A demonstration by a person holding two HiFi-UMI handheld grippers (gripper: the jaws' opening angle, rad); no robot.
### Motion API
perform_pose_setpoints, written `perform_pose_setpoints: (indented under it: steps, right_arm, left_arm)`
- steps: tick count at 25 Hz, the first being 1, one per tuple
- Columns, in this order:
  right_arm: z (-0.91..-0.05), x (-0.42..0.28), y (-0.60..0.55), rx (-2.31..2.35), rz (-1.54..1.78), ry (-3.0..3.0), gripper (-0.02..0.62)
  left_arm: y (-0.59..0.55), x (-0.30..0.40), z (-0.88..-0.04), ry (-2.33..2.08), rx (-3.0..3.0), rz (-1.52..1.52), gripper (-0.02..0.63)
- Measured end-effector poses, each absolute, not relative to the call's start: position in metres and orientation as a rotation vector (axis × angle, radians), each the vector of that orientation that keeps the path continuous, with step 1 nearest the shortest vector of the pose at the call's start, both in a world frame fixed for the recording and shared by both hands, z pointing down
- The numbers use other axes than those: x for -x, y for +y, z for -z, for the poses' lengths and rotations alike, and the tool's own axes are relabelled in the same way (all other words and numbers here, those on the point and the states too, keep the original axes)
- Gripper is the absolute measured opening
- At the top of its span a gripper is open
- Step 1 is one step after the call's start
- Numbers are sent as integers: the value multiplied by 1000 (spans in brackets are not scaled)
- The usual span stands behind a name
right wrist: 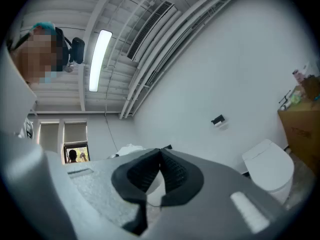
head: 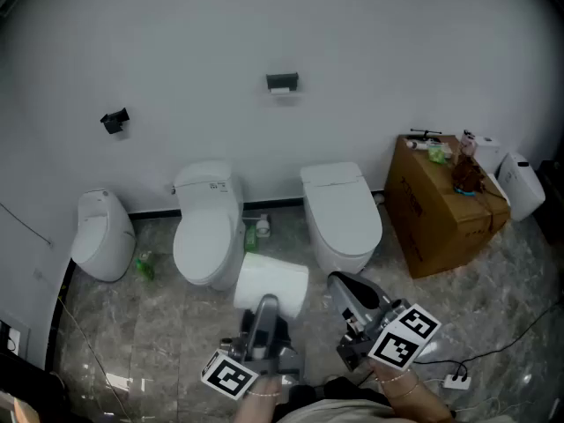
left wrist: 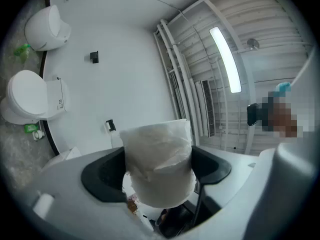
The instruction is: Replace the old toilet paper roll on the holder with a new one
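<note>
A full white toilet paper roll (head: 272, 286) is held in the air over the floor, with my left gripper (head: 265, 309) shut on it. In the left gripper view the roll (left wrist: 159, 166) fills the gap between the two black pads (left wrist: 102, 176). My right gripper (head: 338, 281) is beside it to the right, shut with nothing in it; its pads (right wrist: 172, 170) meet. The wall holder (head: 282, 82) is mounted high on the white wall, far from both grippers, and shows small in the right gripper view (right wrist: 218, 120) and the left gripper view (left wrist: 110, 126).
Two white toilets (head: 208, 227) (head: 339, 210) and a urinal-like fixture (head: 102, 234) stand along the wall. A cardboard box (head: 445, 203) with small items on top is at the right. A second black wall fitting (head: 115, 120) is at the left. A cable and power strip (head: 456, 380) lie on the floor.
</note>
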State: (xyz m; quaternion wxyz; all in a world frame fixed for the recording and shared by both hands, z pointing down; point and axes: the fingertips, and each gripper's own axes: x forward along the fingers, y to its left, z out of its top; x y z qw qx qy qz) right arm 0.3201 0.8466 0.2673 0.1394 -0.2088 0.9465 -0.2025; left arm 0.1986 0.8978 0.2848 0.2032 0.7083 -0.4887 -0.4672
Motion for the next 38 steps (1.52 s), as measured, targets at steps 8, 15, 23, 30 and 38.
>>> perform_pose_setpoints:
  steps: [8,15,23,30,38]
  right_arm:
    - [-272,-311,849,641,571,2702,2]
    - [-274,-298,851,533,682,2602,2]
    - [-298,-301,826,620,745,2603,2]
    - [-298,-273,758,564,729,2637,2]
    - [-278,-259,640,494,671,2674,2]
  left_arm:
    - [896,-192,-280,-1314,-2015,1277,407]
    - [900,-177,-286,-1284,-2012,1278,408]
    - [875,-171,-309,-1295,-1962,1229,408]
    - [805,-156,-304,-1295,-1985,1253,408]
    - [691,-149,-285,-1328,-2013,1282,408]
